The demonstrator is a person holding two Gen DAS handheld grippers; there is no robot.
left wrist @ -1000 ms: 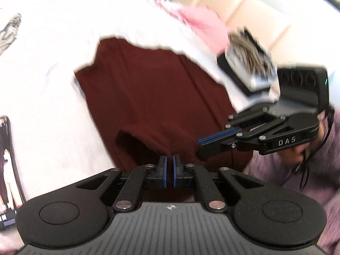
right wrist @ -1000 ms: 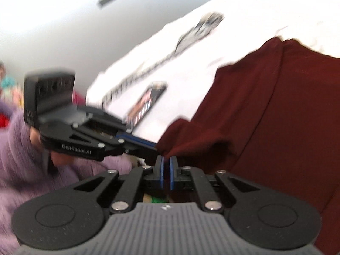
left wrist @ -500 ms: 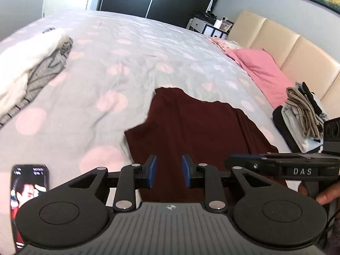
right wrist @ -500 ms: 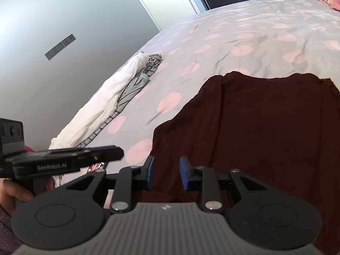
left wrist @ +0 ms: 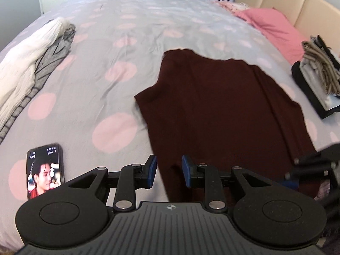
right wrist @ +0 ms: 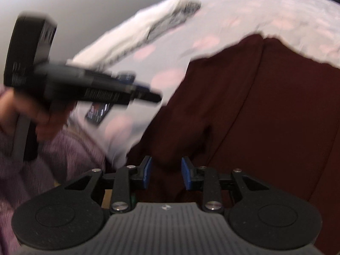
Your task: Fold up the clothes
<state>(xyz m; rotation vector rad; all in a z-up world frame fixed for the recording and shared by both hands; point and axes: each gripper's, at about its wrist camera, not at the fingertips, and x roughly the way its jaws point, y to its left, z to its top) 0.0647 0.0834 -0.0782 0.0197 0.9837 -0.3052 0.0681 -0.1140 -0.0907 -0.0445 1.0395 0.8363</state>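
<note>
Grey bedding with pale pink dots point(left wrist: 119, 48) is covering the whole bed and carrying every item listed. Dark maroon garment point(left wrist: 223, 106): lying flat on the bed toward the near edge, spreading from mid-bed down to the grippers, one narrow part running toward the near edge under the left gripper. Left gripper point(left wrist: 167, 173): hovering over that near part, blue pads point(left wrist: 151, 171) standing narrowly apart after just opening, nothing pinched between them, cloth showing in the gap below. Right gripper point(right wrist: 166, 173): hovering over the garment's point(right wrist: 265, 110) near portion, jaws likewise narrowly apart and just having been opening, pads not pressing on the cloth; in the left wrist view it is showing only as a blurred dark shape at the right edge. Phone point(left wrist: 45, 170): lying screen up and lit, near the bed's near left corner, apart from the garment. White and grey striped clothing point(left wrist: 31, 68): lying bunched along the left edge. Folded stack of clothes point(left wrist: 318, 74): sitting at the right edge. Pink pillow point(left wrist: 274, 27): lying by the beige headboard point(left wrist: 297, 2). Hand point(right wrist: 42, 114) in a purple sleeve point(right wrist: 63, 155): gripping the left gripper's handle, blurred.
</note>
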